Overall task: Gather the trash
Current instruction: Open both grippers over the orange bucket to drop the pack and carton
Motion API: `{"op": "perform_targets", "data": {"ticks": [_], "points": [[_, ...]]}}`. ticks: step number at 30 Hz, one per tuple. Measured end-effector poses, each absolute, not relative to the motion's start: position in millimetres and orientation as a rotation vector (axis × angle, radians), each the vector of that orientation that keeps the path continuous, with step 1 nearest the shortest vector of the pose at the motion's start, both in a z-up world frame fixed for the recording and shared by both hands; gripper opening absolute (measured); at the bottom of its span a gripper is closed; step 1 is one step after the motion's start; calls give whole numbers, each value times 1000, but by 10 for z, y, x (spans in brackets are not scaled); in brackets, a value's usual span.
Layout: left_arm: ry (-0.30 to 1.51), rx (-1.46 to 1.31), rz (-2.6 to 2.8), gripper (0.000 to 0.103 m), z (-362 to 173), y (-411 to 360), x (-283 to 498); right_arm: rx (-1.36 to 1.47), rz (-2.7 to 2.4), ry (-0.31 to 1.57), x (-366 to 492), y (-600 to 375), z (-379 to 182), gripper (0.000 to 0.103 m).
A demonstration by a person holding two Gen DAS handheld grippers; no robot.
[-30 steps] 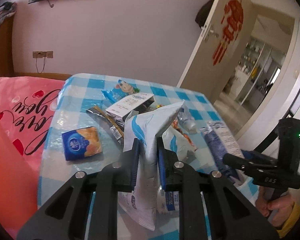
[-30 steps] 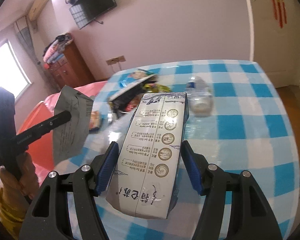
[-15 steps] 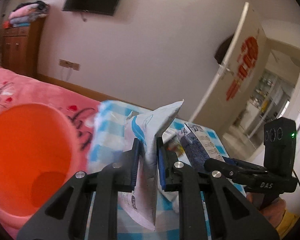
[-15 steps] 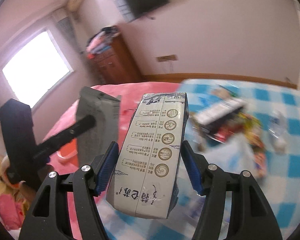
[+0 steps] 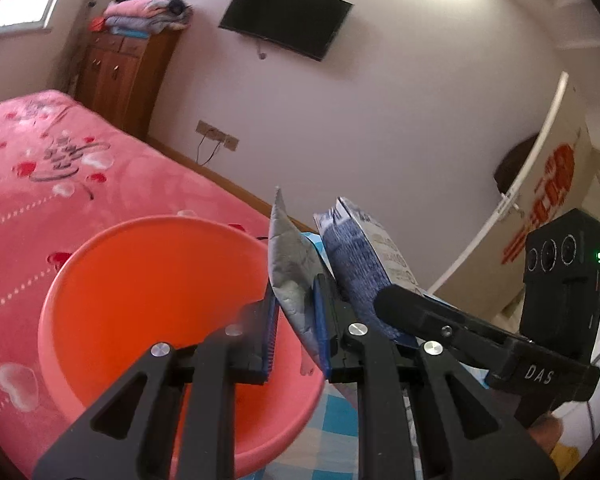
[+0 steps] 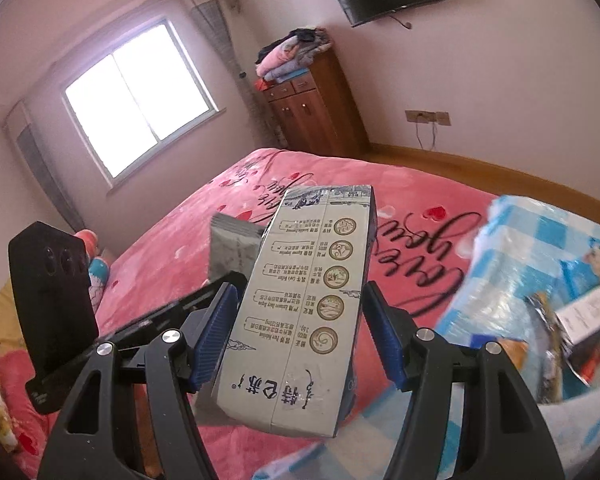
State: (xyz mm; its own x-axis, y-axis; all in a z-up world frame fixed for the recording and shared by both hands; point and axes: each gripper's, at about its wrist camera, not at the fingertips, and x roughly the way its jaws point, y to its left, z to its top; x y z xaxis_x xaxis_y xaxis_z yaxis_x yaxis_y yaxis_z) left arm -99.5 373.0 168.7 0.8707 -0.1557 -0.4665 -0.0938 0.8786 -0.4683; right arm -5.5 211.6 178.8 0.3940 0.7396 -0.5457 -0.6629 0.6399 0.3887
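Left tongs: left gripper (image 5: 294,330) is clamped on one thin grey wrapper (image 5: 290,268), which stands up between the blue pads and pokes out above them.
Right tongs: right gripper (image 6: 300,334) is clamped on one tall milk carton (image 6: 306,304), pads pressing its two sides; the carton's printed face looks at the camera and its bottom hangs below the fingers.
Side by side: in the left view the carton (image 5: 360,256) sits just right of the wrapper, with the right gripper (image 5: 440,320) crossing in front of it; in the right view the wrapper (image 6: 232,248) shows just left of the carton.
Basin: one orange basin (image 5: 100,280) lies under and to the left of the left gripper, its open mouth facing up, its near rim beneath the fingers.
Bed: pink blanket (image 6: 172,248) spreads beyond the basin, open and flat.
Table: blue checked table (image 6: 512,240) edges in at the right, carrying more wrappers (image 6: 580,320); their count is too blurred to tell.
Far wall: one cabinet (image 6: 316,108), one television (image 5: 286,16), one window (image 6: 140,96).
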Motion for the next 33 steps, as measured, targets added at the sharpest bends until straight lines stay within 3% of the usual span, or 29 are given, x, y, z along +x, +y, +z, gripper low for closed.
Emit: {"op": "perform_targets", "data": {"ticks": [10,15,18,22,33], "points": [[500,-723,-31,20,1358,3949,-1043,79,948,775,33,2400,1690,65],[504,-747,71,47,1236,4017,-1148,21,981,806,45,2619,1577,69],[495,-728,116,61,1257,4035,-1208,70,967,829,121,2587,1494,88],[481,-632,185,83,1328,3976,-1251,117,950,815,159,2442,1499,88],[436,-434,244,85,1379,3749,-1266,149,775,704,-57,1807,1555,88]]}}
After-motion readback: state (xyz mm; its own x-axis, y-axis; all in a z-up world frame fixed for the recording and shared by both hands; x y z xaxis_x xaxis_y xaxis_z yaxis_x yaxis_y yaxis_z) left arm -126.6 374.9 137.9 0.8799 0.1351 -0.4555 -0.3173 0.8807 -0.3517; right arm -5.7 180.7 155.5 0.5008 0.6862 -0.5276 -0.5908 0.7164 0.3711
